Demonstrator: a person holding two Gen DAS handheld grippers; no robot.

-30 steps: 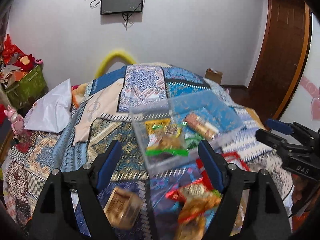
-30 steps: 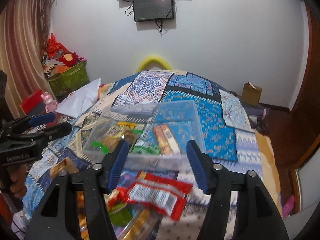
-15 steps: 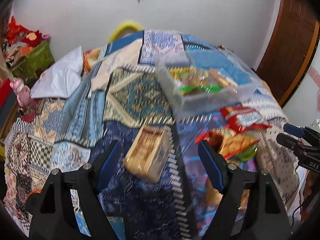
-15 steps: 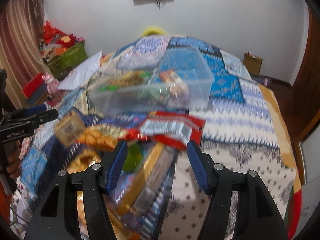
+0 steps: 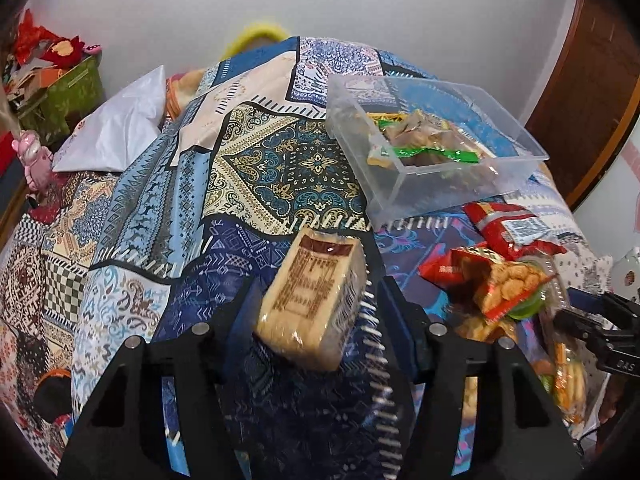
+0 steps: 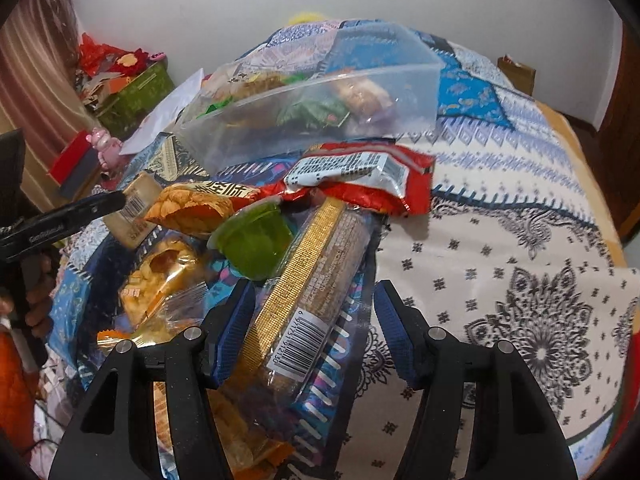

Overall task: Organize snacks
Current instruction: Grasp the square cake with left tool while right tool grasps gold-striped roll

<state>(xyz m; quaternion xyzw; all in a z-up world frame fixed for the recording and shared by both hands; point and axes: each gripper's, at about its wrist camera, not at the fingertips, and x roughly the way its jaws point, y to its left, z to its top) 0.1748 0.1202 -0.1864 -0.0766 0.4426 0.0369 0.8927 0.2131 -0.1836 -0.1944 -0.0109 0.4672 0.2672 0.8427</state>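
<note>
The left gripper (image 5: pixel 318 316) is right down on the patterned bedspread (image 5: pixel 280 168), and its jaws have just been closing, with the tan biscuit pack (image 5: pixel 314 300) sitting between them. The near blue pad looks tight against the pack's left edge; on the far side I cannot tell whether the pad touches yet, so a firm grip is not confirmed. The pack lies tilted, its brown-topped end pointing away towards the clear plastic box (image 5: pixel 516 136), which stands just beyond on the bed and already has wrapped snacks inside.

Over to the right gripper (image 6: pixel 310 324): jaws part open and holding nothing. A long clear-wrapped wafer pack (image 6: pixel 316 276) with a gold strip lies lengthwise in the gap, its barcode end nearest the camera, hugging the left pad with free space on the right side. Ahead of it sit a green jelly cup (image 6: pixel 256 240) and a red snack bag (image 6: pixel 360 180), both near the box.
</note>
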